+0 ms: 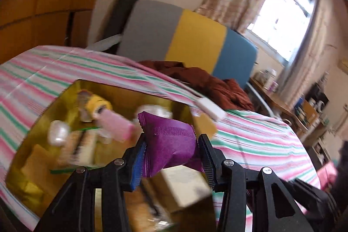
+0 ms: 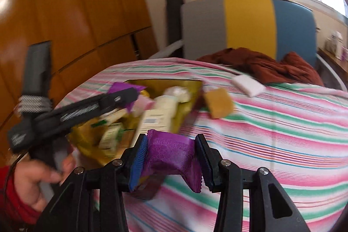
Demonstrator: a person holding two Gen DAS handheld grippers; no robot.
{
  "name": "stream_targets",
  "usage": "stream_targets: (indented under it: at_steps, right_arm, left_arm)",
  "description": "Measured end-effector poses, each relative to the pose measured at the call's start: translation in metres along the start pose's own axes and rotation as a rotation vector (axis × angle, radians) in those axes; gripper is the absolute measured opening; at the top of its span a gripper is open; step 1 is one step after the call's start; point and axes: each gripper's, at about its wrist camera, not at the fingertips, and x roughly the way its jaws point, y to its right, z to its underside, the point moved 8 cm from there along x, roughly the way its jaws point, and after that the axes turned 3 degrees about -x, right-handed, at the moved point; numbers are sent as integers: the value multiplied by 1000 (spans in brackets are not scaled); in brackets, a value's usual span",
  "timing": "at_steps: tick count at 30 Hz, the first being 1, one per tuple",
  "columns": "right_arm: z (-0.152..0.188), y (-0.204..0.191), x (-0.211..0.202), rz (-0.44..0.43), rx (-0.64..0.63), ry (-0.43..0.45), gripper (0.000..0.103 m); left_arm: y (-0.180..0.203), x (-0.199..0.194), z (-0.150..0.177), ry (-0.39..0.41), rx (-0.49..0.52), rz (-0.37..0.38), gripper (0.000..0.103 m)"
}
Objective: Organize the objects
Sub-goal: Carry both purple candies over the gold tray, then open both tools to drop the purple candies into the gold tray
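Observation:
My left gripper (image 1: 170,148) is shut on a purple packet (image 1: 171,140) and holds it above the gold tin box (image 1: 139,90), which holds several small toiletries and packets. My right gripper (image 2: 171,152) is shut on another purple packet (image 2: 171,156) above the striped cloth, just right of the gold tin box (image 2: 191,85). The left gripper (image 2: 121,97) with its purple packet (image 2: 121,87) also shows in the right wrist view, over the box. A brown soap block (image 2: 218,104) and a white block (image 2: 246,83) lie on the cloth right of the box.
The pink, green and white striped cloth (image 2: 282,127) covers the surface. A dark red garment (image 2: 267,66) lies at the far edge before a grey, yellow and blue chair back (image 2: 248,23). A wooden wardrobe (image 2: 65,14) stands at the left.

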Motion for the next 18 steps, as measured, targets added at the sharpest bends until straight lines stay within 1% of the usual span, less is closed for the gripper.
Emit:
stream_targets:
  at_steps: [3, 6, 8, 9, 10, 12, 14, 15, 18]
  right_arm:
    - [-1, -17, 5, -31, -29, -14, 45]
    - [-2, -28, 8, -34, -52, -17, 45]
    - [-1, -32, 12, -32, -58, -23, 45]
    - [-1, -33, 15, -32, -57, -29, 45]
    - [0, -33, 17, -34, -55, -35, 46]
    - [1, -34, 21, -35, -56, -45, 45]
    - [1, -37, 24, -42, -64, -54, 45]
    - [0, -39, 25, -42, -73, -56, 45]
    - [-4, -44, 33, -51, -89, -60, 46]
  left_arm:
    - [-20, 6, -6, -14, -17, -29, 47]
    - [-32, 13, -9, -41, -23, -39, 48]
    - [-38, 21, -8, -74, -19, -48, 49]
    - [-42, 25, -9, -85, -24, -54, 51]
    - [-47, 28, -9, -87, -30, -75, 65]
    - [-60, 30, -9, -103, -66, -119, 81]
    - [-69, 21, -13, -64, -118, -111, 84]
    - [-75, 13, -16, -37, -145, -114, 88]
    - [-89, -9, -23, 42, -197, -157, 96]
